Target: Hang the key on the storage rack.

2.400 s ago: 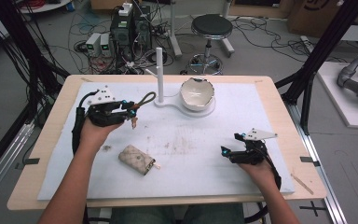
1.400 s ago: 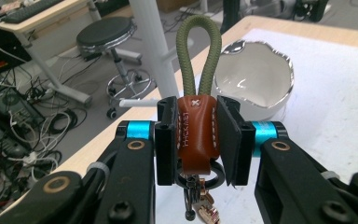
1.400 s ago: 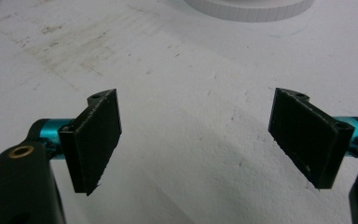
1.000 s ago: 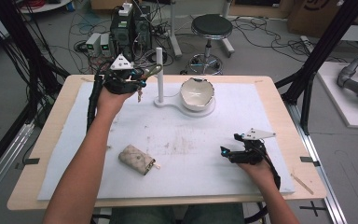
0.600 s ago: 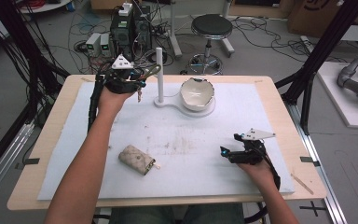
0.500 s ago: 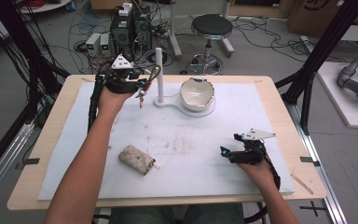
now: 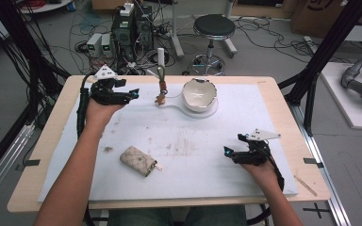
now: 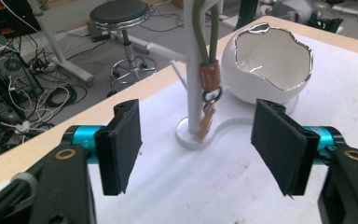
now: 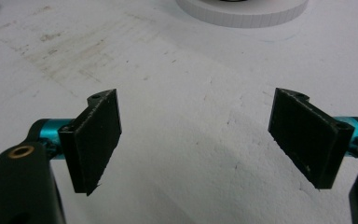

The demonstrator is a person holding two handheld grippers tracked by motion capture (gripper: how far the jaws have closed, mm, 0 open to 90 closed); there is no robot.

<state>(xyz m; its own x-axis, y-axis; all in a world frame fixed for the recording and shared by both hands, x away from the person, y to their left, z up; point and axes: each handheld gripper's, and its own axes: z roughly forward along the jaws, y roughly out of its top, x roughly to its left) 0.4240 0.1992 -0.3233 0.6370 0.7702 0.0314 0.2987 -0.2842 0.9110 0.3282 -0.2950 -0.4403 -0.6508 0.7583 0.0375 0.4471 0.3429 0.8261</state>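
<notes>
A keychain (image 7: 160, 87) with a green cord loop, brown band and metal ring hangs on the white stand post (image 7: 160, 56) at the table's far middle. My left gripper (image 7: 132, 95) sits just left of it, open, with nothing between its jaws. In the left gripper view the keychain (image 8: 210, 79) dangles against the post (image 8: 194, 93) ahead of the open left gripper (image 8: 198, 144). My right gripper (image 7: 229, 153) rests open on the white mat at the near right. In the right gripper view, the right gripper (image 9: 200, 140) has bare mat between its jaws.
A white bowl with a jagged rim (image 7: 199, 94) stands on the stand's round base (image 7: 213, 111), right of the post. A beige pouch (image 7: 139, 161) lies on the white mat (image 7: 179, 141) at the near left. Cables, a stool and equipment sit beyond the table's far edge.
The left gripper carried the keychain to the post, let it go and drew back to the left. The keychain now hangs on the post. The right gripper has stayed still.
</notes>
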